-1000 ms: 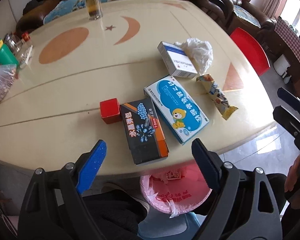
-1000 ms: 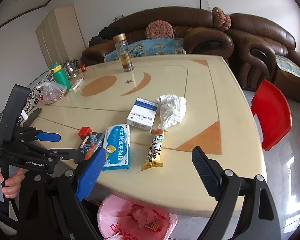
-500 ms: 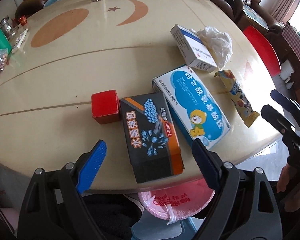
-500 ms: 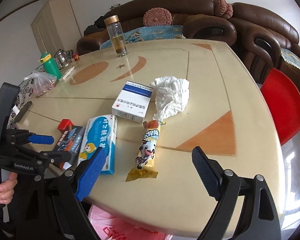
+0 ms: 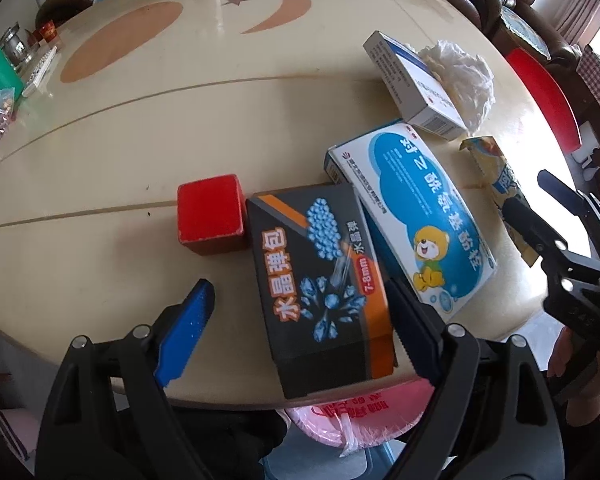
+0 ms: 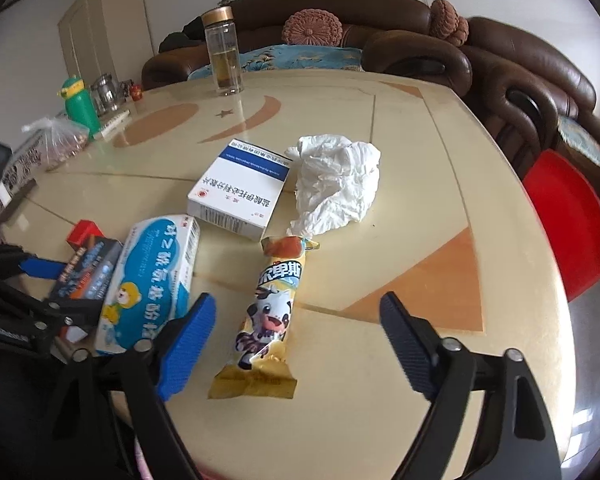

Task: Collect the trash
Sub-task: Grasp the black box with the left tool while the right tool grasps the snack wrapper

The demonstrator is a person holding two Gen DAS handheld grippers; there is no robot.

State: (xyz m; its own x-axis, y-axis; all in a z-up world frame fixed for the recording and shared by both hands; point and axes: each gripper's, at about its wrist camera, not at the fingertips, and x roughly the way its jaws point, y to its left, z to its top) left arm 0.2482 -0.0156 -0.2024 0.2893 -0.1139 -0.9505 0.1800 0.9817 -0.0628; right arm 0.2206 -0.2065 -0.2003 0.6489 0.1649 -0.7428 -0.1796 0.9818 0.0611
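1. Left wrist view: my left claw [image 5: 300, 304] is spread wide over the black box [image 5: 320, 280] at the near edge of the worktop [image 5: 140, 120]. The box lies between the pads; neither pad presses on it.
2. Red cube [image 5: 211, 214] sits just beside the black box. Blue-and-white box [image 5: 412, 216] lies against the black box's other side.
3. Pink-lined trash bin [image 5: 356, 416] shows below the worktop edge.
4. Right wrist view: my right claw [image 6: 296, 328] has its jaws closing, not yet touching anything. The yellow snack wrapper [image 6: 266, 312] lies flat between them.
5. White medicine box [image 6: 240, 188] and crumpled tissue [image 6: 336, 184] lie beyond the wrapper, side by side. The tissue's lower end meets the wrapper's far end.
6. Glass bottle [image 6: 223, 52] stands upright at the far side.
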